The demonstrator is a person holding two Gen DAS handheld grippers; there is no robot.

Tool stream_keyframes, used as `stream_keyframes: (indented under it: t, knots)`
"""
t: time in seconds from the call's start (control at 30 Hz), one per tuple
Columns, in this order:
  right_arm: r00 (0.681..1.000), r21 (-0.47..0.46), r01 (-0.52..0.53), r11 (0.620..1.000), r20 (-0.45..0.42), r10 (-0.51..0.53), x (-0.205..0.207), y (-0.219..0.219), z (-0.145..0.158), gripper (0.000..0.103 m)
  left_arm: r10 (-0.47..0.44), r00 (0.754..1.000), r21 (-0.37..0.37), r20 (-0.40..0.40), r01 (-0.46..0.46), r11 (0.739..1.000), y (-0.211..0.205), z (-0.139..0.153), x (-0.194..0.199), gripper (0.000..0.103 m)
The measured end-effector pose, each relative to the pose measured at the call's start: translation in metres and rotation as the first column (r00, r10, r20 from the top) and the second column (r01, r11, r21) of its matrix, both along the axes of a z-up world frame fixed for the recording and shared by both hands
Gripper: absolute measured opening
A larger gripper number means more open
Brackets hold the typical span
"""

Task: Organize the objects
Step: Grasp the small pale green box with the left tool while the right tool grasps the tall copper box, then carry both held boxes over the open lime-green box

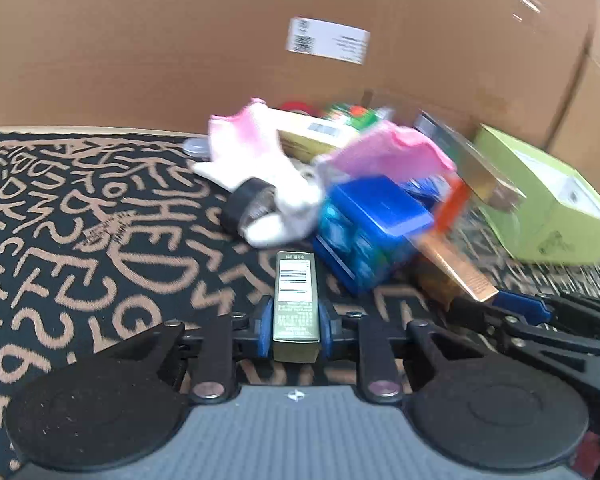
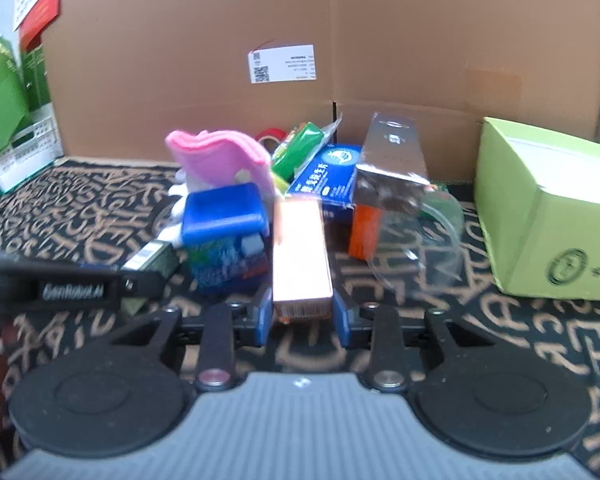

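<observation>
**Both grippers clamped on small boxes at the front of the pile**

While the clutter sits heaped against the big cardboard box [image 2: 380,40], each gripper has one carton between its pads.

Left gripper [image 1: 296,326]: jaws clenched on a slim olive-green carton [image 1: 295,300]. Blue pads press both long sides; barcode label faces up; the carton points away from the camera toward the pile. It lies over the black mat with tan lettering [image 1: 80,220]; whether it touches the mat, I cannot tell.

Right gripper [image 2: 302,312]: jaws clenched on a copper-pink carton [image 2: 302,252], pads against both sides near its near end. Far end reaches in among the pile.

Pile, seen from the right wrist: blue-lidded tub [image 2: 226,236] just left of the copper-pink carton; pink-and-white cloth [image 2: 220,156] behind the tub; flat blue box [image 2: 326,178] and green packet [image 2: 300,148] further back; silver carton [image 2: 394,160] tilted on top of an orange item [image 2: 364,228]; clear plastic piece [image 2: 428,236] beside that. Lime-green box [image 2: 540,208] stands apart at right on the mat.

Left-wrist view is motion-blurred; a black tape roll [image 1: 248,204] lies by the cloth.
</observation>
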State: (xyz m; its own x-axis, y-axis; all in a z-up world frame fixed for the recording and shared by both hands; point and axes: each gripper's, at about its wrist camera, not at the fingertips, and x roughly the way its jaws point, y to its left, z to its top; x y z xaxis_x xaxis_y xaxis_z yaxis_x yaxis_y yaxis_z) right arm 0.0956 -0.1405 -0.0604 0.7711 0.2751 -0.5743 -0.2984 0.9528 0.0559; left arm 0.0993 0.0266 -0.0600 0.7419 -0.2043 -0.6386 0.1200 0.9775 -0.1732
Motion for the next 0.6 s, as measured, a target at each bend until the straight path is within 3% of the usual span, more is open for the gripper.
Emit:
stream_keyframes:
  t: [0.13, 0.2, 0.27, 0.33, 0.4, 0.6]
  knots:
    - [0.998, 0.019, -0.031, 0.999, -0.057, 0.032, -0.033, -0.015, 0.005, 0.03, -0.059, 0.998, 0.045, 0.0, 0.059, 0.997, -0.009, 0.001, -0.02, 0.025]
    - [0.997, 0.003, -0.046, 0.999, -0.069, 0.046, -0.042, -0.017, 0.005, 0.036, -0.065, 0.998, 0.067, -0.001, 0.065, 0.996, -0.013, 0.002, -0.021, 0.042]
    - [0.996, -0.018, -0.056, 0.998, -0.068, 0.055, -0.043, -0.014, 0.003, 0.044, -0.066, 0.998, 0.072, -0.003, 0.066, 0.995, -0.015, 0.003, -0.019, 0.045]
    - [0.997, -0.022, -0.054, 0.998, -0.064, 0.052, -0.041, -0.011, 0.003, 0.044, -0.066, 0.998, 0.077, -0.006, 0.067, 0.995, -0.014, 0.005, -0.017, 0.044]
    - [0.997, -0.027, -0.055, 0.998, -0.06, 0.053, -0.035, -0.007, 0.003, 0.044, -0.064, 0.998, 0.081, -0.023, 0.066, 0.995, -0.011, 0.004, -0.014, 0.035]
    - [0.993, -0.063, -0.092, 0.994, -0.082, 0.087, -0.023, 0.002, -0.004, 0.031, -0.059, 0.998, 0.115, -0.017, 0.06, 0.992, -0.016, 0.003, -0.014, 0.035]
